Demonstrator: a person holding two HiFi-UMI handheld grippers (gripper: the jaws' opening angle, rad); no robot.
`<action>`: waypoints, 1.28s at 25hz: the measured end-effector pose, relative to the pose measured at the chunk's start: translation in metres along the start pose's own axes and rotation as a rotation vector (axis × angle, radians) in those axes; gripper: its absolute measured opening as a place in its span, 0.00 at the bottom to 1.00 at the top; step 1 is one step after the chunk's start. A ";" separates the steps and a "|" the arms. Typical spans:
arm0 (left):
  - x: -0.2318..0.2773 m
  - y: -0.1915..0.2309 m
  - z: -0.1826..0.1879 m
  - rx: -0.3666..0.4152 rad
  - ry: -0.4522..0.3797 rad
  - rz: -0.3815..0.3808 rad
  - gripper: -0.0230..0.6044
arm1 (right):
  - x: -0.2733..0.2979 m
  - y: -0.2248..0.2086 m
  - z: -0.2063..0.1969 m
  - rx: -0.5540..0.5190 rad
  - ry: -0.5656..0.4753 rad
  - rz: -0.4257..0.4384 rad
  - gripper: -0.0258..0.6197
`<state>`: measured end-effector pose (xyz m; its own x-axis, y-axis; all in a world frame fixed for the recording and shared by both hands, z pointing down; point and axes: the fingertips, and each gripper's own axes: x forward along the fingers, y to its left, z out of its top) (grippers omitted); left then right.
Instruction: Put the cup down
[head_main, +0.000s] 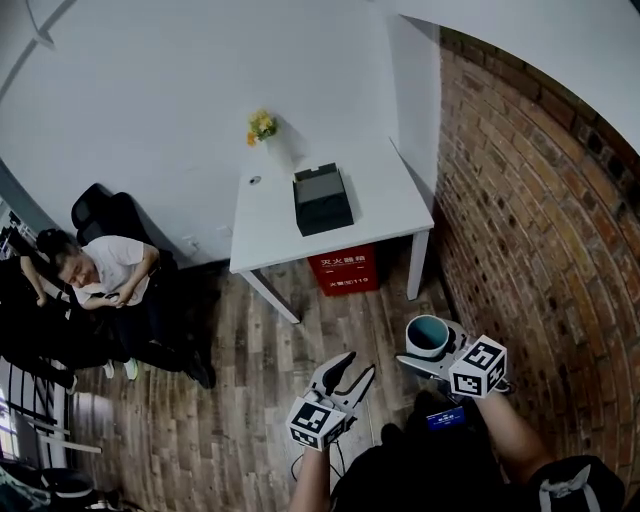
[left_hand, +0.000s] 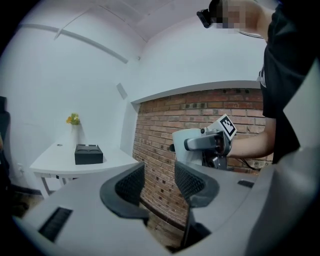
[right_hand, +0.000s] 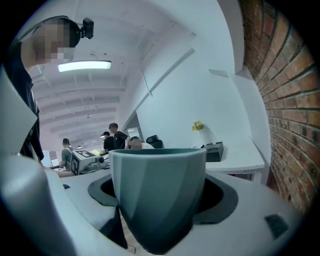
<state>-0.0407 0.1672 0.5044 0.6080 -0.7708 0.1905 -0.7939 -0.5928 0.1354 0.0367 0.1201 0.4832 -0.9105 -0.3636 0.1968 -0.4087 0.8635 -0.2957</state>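
Teal and smooth-walled, the cup (head_main: 428, 336) tapers toward its base. Our right gripper (right_hand: 159, 200) clamps it upright between dark jaws, above the wood-plank floor (head_main: 260, 380) and well apart from the white table (head_main: 400, 205). We judge upright suits setting down. Our left gripper (head_main: 356, 368) hangs beside it, ribbed jaws apart, empty.

The room was bright and evenly lit, with soft shadows. A ceiling light strip (right_hand: 84, 65) glowed, slightly blown out, high to the left of the right gripper (right_hand: 160, 192). All three views bent strongly at the edges and fell to black in the corners. The cup (right_hand: 155, 165) between that gripper's jaws looked soft, too near for focus. The left gripper (left_hand: 159, 180) blurred at its near body. Far ahead of both, the white table (head_main: 270, 225) shaded the floor beneath.
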 end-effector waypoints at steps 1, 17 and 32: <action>0.002 0.007 -0.001 -0.006 0.000 -0.002 0.35 | 0.007 -0.004 0.001 0.000 0.005 0.002 0.67; 0.091 0.204 0.022 -0.079 -0.006 0.156 0.35 | 0.183 -0.152 0.043 0.011 0.019 0.149 0.67; 0.205 0.349 0.096 -0.143 -0.136 0.191 0.33 | 0.278 -0.305 0.121 -0.002 0.029 0.175 0.67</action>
<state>-0.1921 -0.2206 0.4971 0.4347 -0.8956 0.0944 -0.8816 -0.4018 0.2475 -0.0993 -0.2864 0.5150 -0.9657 -0.1970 0.1694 -0.2435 0.9134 -0.3263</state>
